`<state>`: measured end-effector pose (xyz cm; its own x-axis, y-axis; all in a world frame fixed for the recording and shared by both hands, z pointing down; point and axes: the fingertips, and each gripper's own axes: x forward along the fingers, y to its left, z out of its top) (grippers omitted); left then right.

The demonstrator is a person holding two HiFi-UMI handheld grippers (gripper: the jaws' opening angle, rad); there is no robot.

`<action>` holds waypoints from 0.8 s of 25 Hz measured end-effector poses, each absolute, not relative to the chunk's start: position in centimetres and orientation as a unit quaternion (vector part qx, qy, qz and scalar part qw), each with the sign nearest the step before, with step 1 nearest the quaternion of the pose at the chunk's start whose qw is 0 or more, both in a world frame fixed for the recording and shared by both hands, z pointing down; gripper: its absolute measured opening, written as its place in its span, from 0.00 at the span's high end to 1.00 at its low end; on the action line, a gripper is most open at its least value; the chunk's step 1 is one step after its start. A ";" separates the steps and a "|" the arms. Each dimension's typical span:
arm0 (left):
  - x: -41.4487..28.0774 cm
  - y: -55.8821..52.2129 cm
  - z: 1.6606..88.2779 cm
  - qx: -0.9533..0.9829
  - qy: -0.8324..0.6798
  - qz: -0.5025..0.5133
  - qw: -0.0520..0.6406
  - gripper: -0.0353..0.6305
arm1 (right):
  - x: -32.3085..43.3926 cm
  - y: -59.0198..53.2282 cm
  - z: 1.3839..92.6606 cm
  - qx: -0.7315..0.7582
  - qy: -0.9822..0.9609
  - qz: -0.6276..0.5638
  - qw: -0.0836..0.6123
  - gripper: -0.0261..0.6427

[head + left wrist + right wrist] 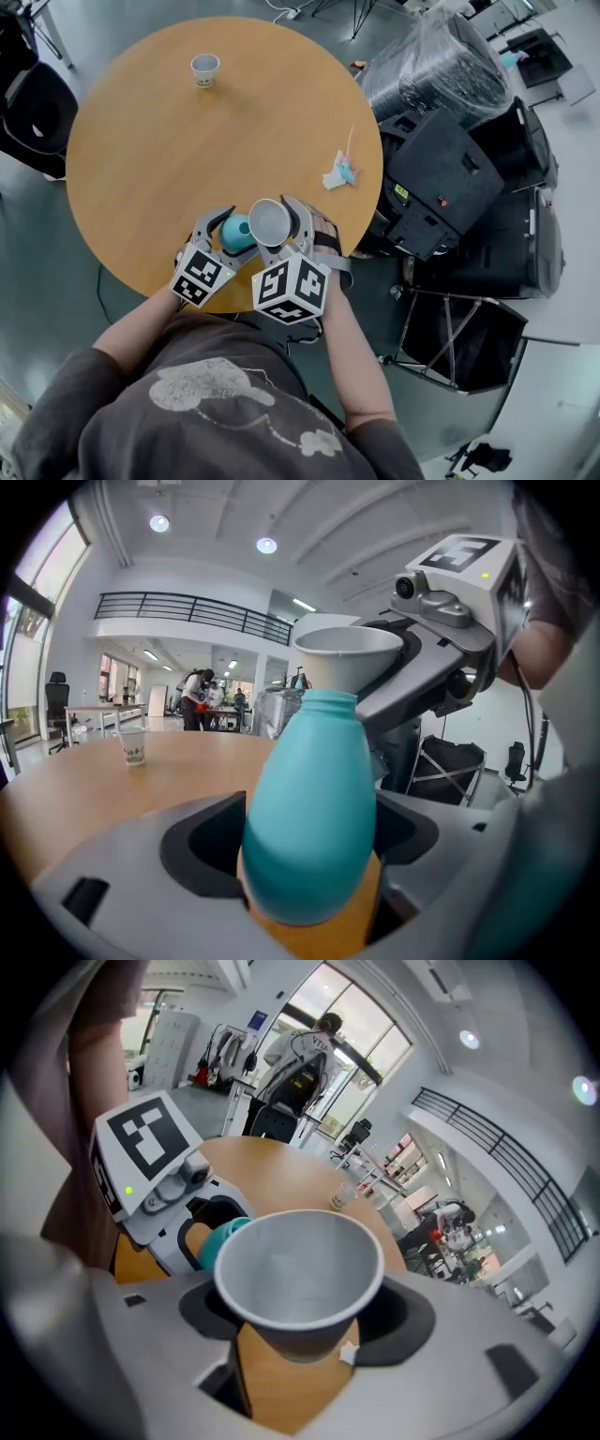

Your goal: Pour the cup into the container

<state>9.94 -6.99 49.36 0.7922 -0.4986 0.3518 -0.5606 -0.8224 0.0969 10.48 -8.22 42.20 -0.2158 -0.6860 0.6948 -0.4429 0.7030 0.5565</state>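
A teal bottle-shaped container (236, 232) stands near the front edge of the round wooden table (169, 159), with my left gripper (232, 236) shut around its body. In the left gripper view the container (309, 827) fills the space between the jaws, its narrow neck upward. My right gripper (277, 227) is shut on a white paper cup (270, 221), held just right of the container and above its neck. Seen from the left gripper, the cup (347, 658) sits upright behind the neck. In the right gripper view the cup (300, 1274) shows a pale inside; whether anything is in it I cannot tell.
A second paper cup (205, 70) stands at the far side of the table. A small crumpled white and teal thing (340, 172) lies near the right edge. Black cases and wrapped equipment (450, 159) crowd the floor to the right. A dark chair (33, 112) is at the left.
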 end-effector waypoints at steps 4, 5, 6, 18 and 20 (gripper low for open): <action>9.3 -7.2 49.1 0.940 -0.288 0.156 0.096 0.35 | 10.3 -8.4 42.1 0.380 -0.781 -0.098 0.485 0.51; 9.1 -7.3 49.1 0.940 -0.289 0.156 0.096 0.35 | 10.3 -8.4 42.1 0.383 -0.783 -0.094 0.481 0.51; 8.8 -7.4 49.1 0.939 -0.290 0.156 0.095 0.35 | 10.2 -8.5 42.0 0.387 -0.784 -0.089 0.477 0.51; 5.3 -9.3 48.2 0.931 -0.319 0.148 0.095 0.35 | 11.6 -9.1 41.7 0.470 -0.810 0.038 0.349 0.51; 4.6 -9.7 48.1 0.930 -0.323 0.145 0.096 0.35 | 11.6 -9.2 42.2 0.480 -0.810 0.056 0.334 0.51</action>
<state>4.58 -9.75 48.07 0.7492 -0.5736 0.3311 -0.6291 -0.7727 0.0846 11.56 -9.25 42.19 -0.3171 -0.7395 0.5938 -0.8136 0.5338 0.2303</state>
